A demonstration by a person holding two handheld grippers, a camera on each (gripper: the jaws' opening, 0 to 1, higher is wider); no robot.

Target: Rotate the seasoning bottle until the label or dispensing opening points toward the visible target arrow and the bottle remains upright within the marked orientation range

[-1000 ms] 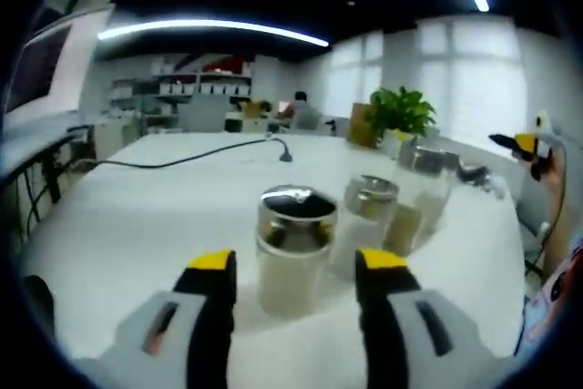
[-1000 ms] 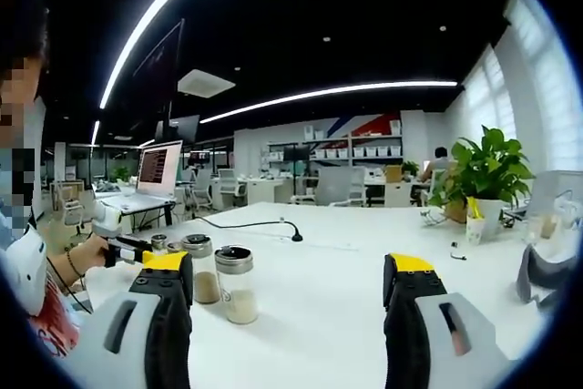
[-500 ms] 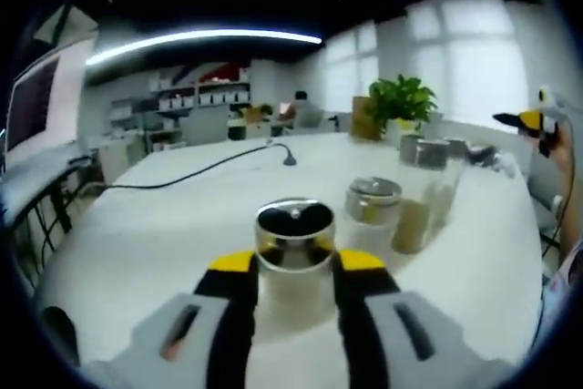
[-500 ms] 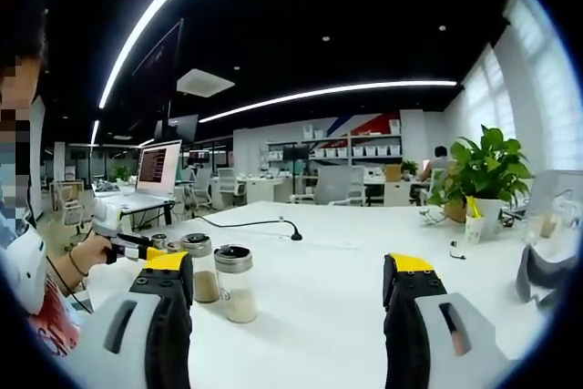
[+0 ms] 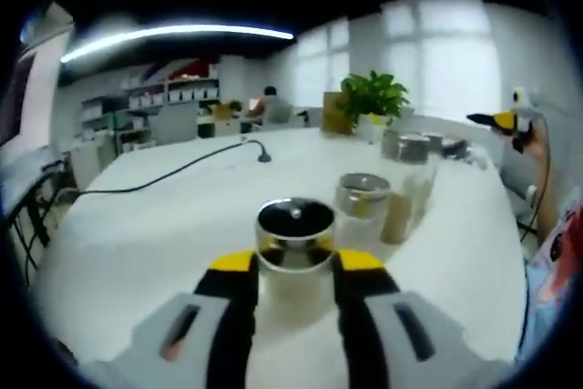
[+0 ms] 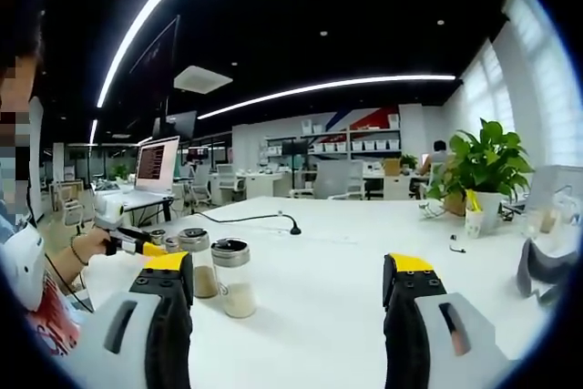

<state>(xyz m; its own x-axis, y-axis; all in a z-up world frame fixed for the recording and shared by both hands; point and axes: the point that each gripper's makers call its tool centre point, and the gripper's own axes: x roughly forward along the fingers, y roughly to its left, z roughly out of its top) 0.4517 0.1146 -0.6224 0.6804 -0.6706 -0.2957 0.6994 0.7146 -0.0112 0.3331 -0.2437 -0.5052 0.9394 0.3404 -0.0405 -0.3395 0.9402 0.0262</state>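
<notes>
Chrome-capped seasoning bottle [image 5: 293, 257] sits upright between left gripper [image 5: 293, 263] jaws, clamped. Right gripper [image 6: 290, 272] wide open, empty. Grasp step done; next a level twist toward the arrow, unseen.

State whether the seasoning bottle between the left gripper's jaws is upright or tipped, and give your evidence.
Upright. In the left gripper view the seasoning bottle stands on the white table, metal cap on top, clamped by the left gripper.

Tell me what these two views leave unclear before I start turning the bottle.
- Target arrow: none can be made out on the table in either view.
- Seasoning bottle, left gripper view: its jaws cover both flanks; label blurred.
- Same bottle, right gripper view: too small to read.
- Bottle row: contents blurred.
</notes>
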